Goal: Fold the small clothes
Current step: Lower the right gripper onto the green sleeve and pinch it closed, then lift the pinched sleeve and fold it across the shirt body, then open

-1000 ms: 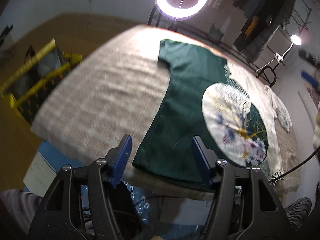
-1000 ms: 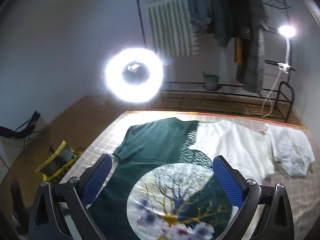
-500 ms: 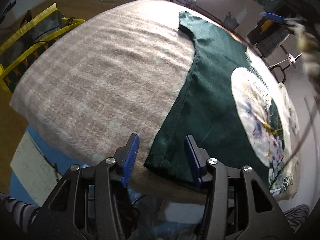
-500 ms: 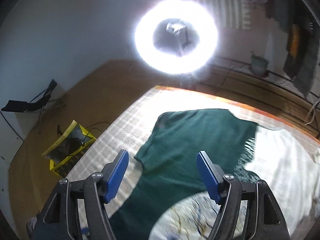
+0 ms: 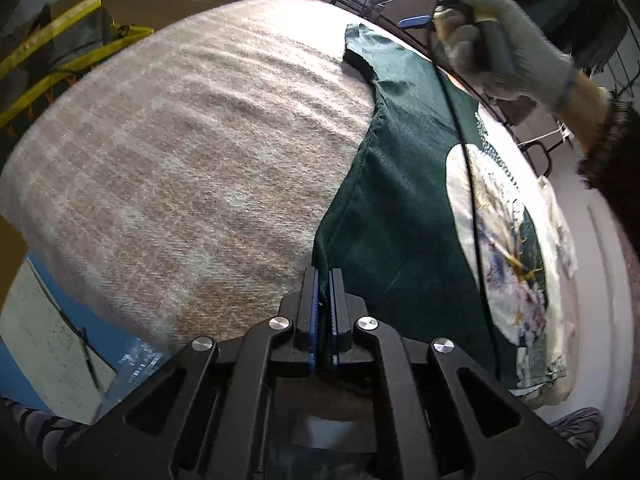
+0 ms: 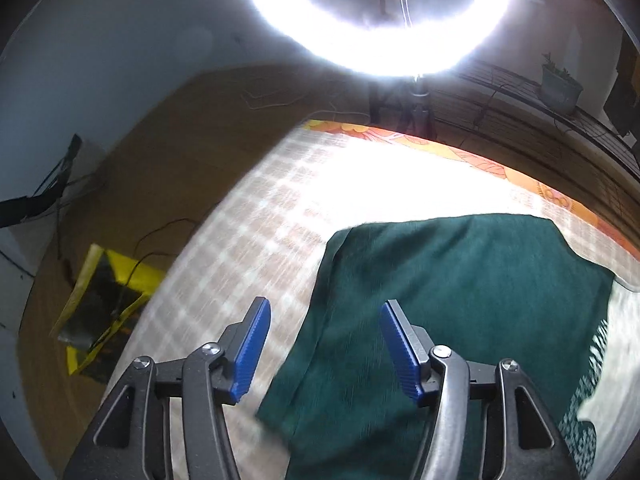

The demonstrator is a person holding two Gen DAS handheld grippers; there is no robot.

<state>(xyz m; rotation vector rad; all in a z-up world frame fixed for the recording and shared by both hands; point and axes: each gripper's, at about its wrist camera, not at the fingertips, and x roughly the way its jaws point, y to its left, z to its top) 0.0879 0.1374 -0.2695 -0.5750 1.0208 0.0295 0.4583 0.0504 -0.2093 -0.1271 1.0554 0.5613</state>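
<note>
A dark green T-shirt (image 5: 400, 200) with a round white tree print lies flat on the checked blanket (image 5: 180, 160). My left gripper (image 5: 323, 276) is shut on the shirt's near hem corner, the cloth pinched between the blue pads. My right gripper (image 6: 326, 306) hovers over the far sleeve of the green T-shirt (image 6: 460, 280). Its jaws are closing, and the sleeve's edge lies below the gap with the pads clear of the cloth. In the left wrist view a gloved hand (image 5: 508, 40) holds that gripper above the sleeve.
A bright ring light (image 6: 372, 20) stands just beyond the table's far edge. A yellow bag (image 6: 108, 304) sits on the floor at the left. White garments (image 5: 560, 232) lie right of the shirt. A black cable (image 5: 468, 184) hangs across the print.
My left jaws have closed onto the shirt's near corner after sinking to it. My right gripper swept across and down to the far sleeve, its jaws narrowing.
</note>
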